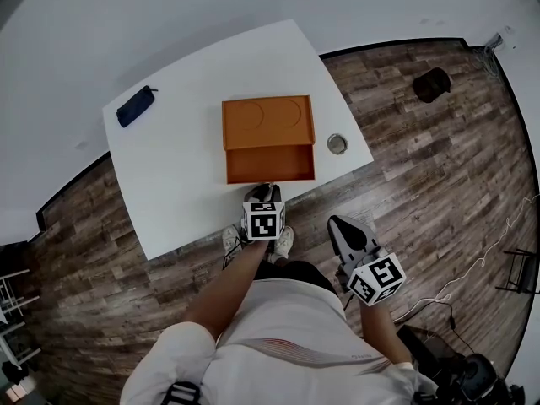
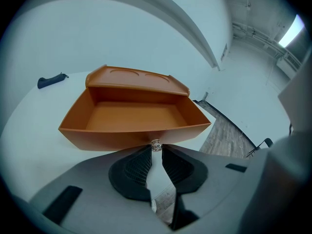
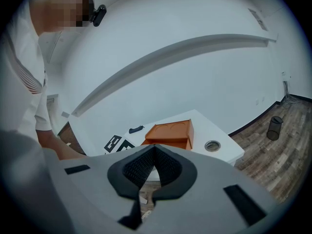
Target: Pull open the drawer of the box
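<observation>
Your left gripper (image 1: 264, 191) has its jaws narrowed onto the small metal knob (image 2: 156, 144) on the drawer (image 1: 270, 164) front, pads pinching it from both sides. The drawer stands out from the orange box (image 1: 267, 121) toward you, bare inside, near the white table's (image 1: 169, 180) near edge. Your right gripper (image 1: 337, 223) hangs off to the right, off the table, jaws together with nothing between them. A dark pouch (image 1: 135, 105) lies far left.
</observation>
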